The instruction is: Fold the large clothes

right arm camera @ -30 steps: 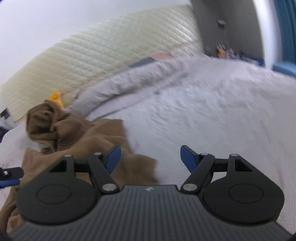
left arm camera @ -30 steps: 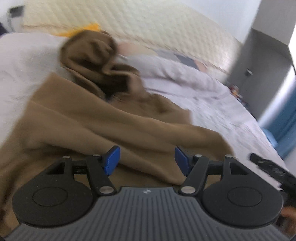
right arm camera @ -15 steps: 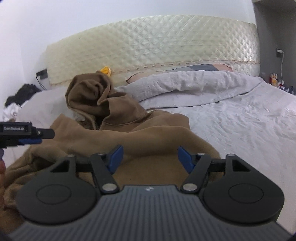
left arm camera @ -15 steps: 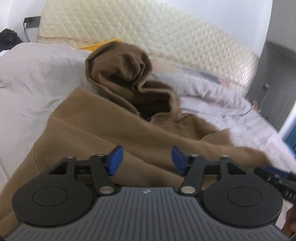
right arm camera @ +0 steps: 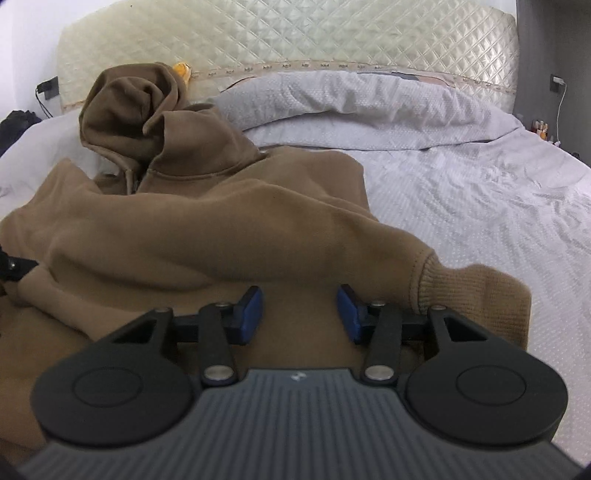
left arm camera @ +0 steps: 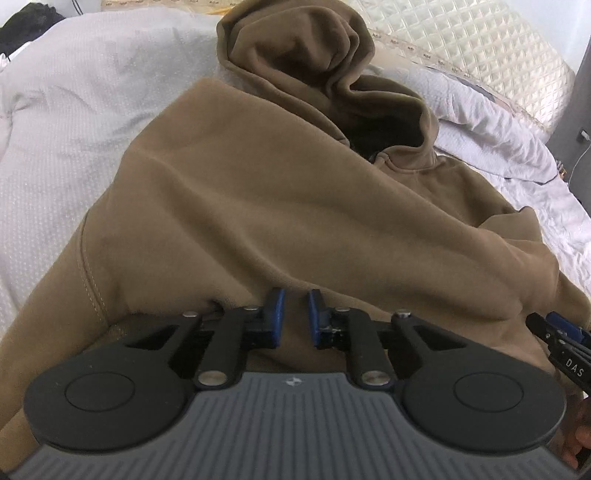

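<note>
A brown hoodie (left arm camera: pixel 280 192) lies on the bed, hood (left arm camera: pixel 303 48) bunched up at the far end, one sleeve laid across the body. My left gripper (left arm camera: pixel 296 314) sits low at the near hem, its jaws nearly closed with brown cloth between the blue pads. In the right wrist view the hoodie (right arm camera: pixel 192 229) fills the left and middle, and the ribbed cuff (right arm camera: pixel 476 291) lies at the right. My right gripper (right arm camera: pixel 301 312) is open over the hem, just left of the cuff. The right gripper's tip (left arm camera: pixel 557 339) shows at the left view's right edge.
A grey-white bedspread (right arm camera: pixel 480 206) covers the bed to the right of the hoodie. A grey pillow (right arm camera: pixel 354 107) and a quilted cream headboard (right arm camera: pixel 295 33) stand at the far end. A yellow item (right arm camera: pixel 183 70) lies behind the hood. Dark clothes (left arm camera: pixel 26 26) lie at the far left.
Both grippers have moved down and in to the hoodie's near hem. The left jaws have closed from wide open to a narrow gap on the cloth. The right jaws have narrowed a little.
</note>
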Motion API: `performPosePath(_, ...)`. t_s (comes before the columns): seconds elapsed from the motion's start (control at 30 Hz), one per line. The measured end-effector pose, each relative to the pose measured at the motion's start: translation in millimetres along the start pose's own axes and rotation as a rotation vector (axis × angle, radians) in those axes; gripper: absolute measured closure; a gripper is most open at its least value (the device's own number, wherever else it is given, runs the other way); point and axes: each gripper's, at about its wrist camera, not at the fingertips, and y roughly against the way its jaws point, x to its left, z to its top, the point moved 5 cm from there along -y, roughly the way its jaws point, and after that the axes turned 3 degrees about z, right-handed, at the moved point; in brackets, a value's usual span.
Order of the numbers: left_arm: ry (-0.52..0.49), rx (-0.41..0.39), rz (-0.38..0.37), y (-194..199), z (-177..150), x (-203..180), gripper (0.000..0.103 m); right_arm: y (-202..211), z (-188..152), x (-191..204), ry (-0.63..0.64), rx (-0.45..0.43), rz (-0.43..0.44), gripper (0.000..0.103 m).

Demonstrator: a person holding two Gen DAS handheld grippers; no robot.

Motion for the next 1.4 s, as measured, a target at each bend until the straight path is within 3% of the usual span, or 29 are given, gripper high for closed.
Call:
performPosePath(0.13,0.021,-0.018,-0.024,14.6,4.2,1.2,0.081,12.2,4.6,-2.9,-0.057,-0.019,0.02,0.056)
performPosePath(0.27,0.069,-0.065,-0.07,39.9,10.8,7.0,0.052,38.4,21.5,9.8,-0.065,-0.078,0.059,0.053)
performPosePath(0.43,0.067,-0.124,-0.062,61.1,12.7,12.0,0.049,44.0,70.5,54.2,0.036,-0.143,0.128,0.053)
performPosePath(0.63,0.081,-0.171,-0.092,53.0,13.2,16.6,0.048,-26.6,145.1,101.8,0.006,-0.121,0.212,0.053)
performPosePath(0.8,0.086,-0.215,-0.1,42.9,20.1,22.7,0.048,-108.5,194.2,132.1,0.002,-0.088,0.224,0.054)
performPosePath(0.87,0.081,-0.224,-0.084,34.0,18.9,24.9,0.048,-136.3,208.3,141.2,0.006,-0.091,0.221,0.054)
performPosePath(1.13,0.11,-0.244,-0.159,10.3,15.3,30.1,0.047,-226.0,250.1,157.3,-0.081,-0.091,0.218,0.055)
performPosePath(1.27,0.152,-0.265,-0.178,7.5,14.3,32.9,0.047,-241.0,254.2,163.9,-0.08,-0.077,0.239,0.082)
performPosePath(1.4,0.171,-0.266,-0.186,8.3,12.3,34.2,0.047,-219.2,260.3,167.1,-0.033,-0.124,0.221,0.091)
